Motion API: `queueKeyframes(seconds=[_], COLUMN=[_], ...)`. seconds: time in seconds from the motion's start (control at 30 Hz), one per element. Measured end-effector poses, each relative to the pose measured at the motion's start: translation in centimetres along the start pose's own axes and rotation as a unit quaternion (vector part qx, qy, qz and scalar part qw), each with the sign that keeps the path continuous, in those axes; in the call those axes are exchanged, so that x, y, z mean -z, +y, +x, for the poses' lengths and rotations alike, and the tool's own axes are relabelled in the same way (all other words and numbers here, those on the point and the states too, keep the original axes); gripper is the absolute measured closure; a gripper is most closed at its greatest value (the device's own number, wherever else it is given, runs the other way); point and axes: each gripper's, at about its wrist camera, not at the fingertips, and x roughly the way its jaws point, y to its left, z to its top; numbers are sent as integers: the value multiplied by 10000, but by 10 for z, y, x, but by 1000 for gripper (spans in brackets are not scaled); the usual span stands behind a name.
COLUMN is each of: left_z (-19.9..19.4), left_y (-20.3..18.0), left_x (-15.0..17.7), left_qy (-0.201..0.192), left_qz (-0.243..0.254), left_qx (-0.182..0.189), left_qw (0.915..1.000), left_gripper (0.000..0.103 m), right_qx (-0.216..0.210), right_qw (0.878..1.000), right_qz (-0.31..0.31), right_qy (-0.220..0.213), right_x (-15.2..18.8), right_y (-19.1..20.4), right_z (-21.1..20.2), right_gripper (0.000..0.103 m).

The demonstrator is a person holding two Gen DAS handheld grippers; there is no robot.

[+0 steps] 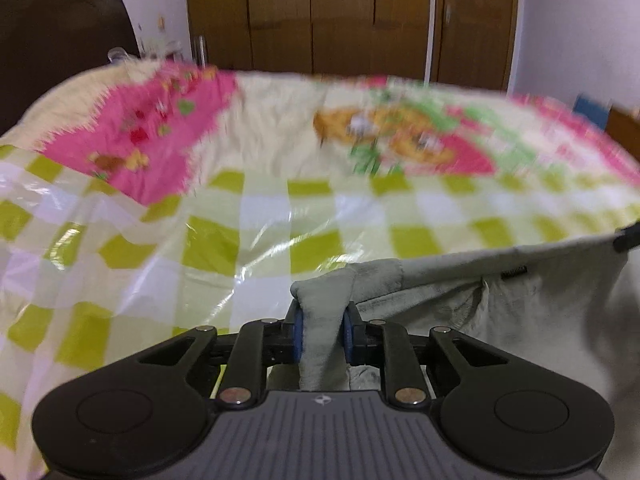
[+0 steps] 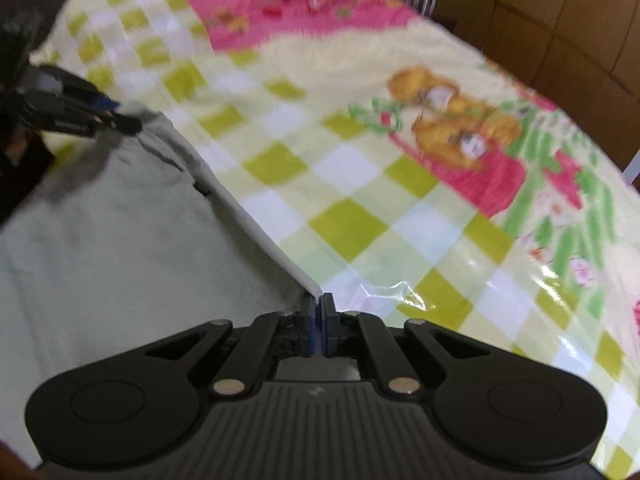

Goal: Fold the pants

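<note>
I have the left gripper clamped on a bunched fold of the grey pants; its jaws stand narrow with a thick wad of the fabric squeezed between the blue pads, and the cloth rises above the jaws in a rounded hump. From that hump the top edge of the pants runs taut to the right, where a dark tip at the frame edge meets it. In the right wrist view, the right gripper has its jaws pressed nearly together on a thin edge of the pants, with only a sliver of pale cloth showing between the pads. From there the stretched edge runs up and to the left to the left gripper, which grips the far corner. The rest of the pants hangs or spreads below that edge, on the near side of it; I cannot tell how much of it rests on the bed. Beyond the pants lies the bedspread, checked in lime green and white under a glossy clear cover, with a pink patch and a bear print farther from the pants. Behind the bed stands a brown wooden wardrobe. Both views are blurred.
</note>
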Motion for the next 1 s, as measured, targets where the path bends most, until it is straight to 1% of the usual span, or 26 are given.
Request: queueKeyframes(seconds=[0.07, 0.13, 0.2, 0.27, 0.37, 0.43, 0.5, 0.57, 0.67, 0.73, 0.83, 0.9, 0.93, 1.0], left_z=[-36, -66, -93, -114, -129, -131, -132, -136, -143, -148, -155, -158, -161, -168], left_y=[3, 3, -4, -10, -15, -13, -10, -9, -6, -3, -2, -3, -4, -7], left_x=[14, 32, 57, 85, 124, 148, 167, 180, 188, 189, 194, 201, 205, 213], left_qy=[-269, -426, -446, -359, -132, 65, 171, 182, 126, 80, 87, 227, 272, 331], left_qz=[-153, -257, -271, -315, -388, -568, -725, -859, -973, -959, -874, -787, -729, -585], left_qx=[173, 314, 388, 453, 454, 475, 450, 439, 458, 513, 404, 327, 252, 148], left_qw=[9994, 9983, 9979, 9978, 9981, 9972, 9962, 9952, 9941, 9940, 9953, 9961, 9966, 9976], left_gripper=[70, 70, 70, 70, 70, 70, 70, 70, 70, 68, 62, 52, 49, 45], right_qx=[6, -29, -82, -152, -387, -536, -659, -689, -811, -781, -639, -662, -665, -671], right_qw=[9997, 9992, 9989, 9992, 9992, 9980, 9959, 9948, 9928, 9942, 9954, 9938, 9930, 9919], right_qz=[-15, 3, -52, -82, 6, 197, 351, 359, 489, 268, -162, -451, -513, -584], right_qy=[-228, -392, -454, -370, -25, 270, 510, 661, 736, 687, 697, 774, 835, 911], right_x=[8, 20, 35, 55, 84, 103, 118, 128, 132, 132, 133, 138, 141, 147], right_y=[17, 38, 62, 89, 122, 139, 152, 164, 170, 176, 189, 198, 203, 209], right_z=[-36, -68, -91, -103, -99, -87, -74, -66, -64, -70, -74, -71, -69, -66], right_gripper=[101, 101, 101, 101, 101, 101, 101, 101, 101, 101, 101, 100, 97, 96])
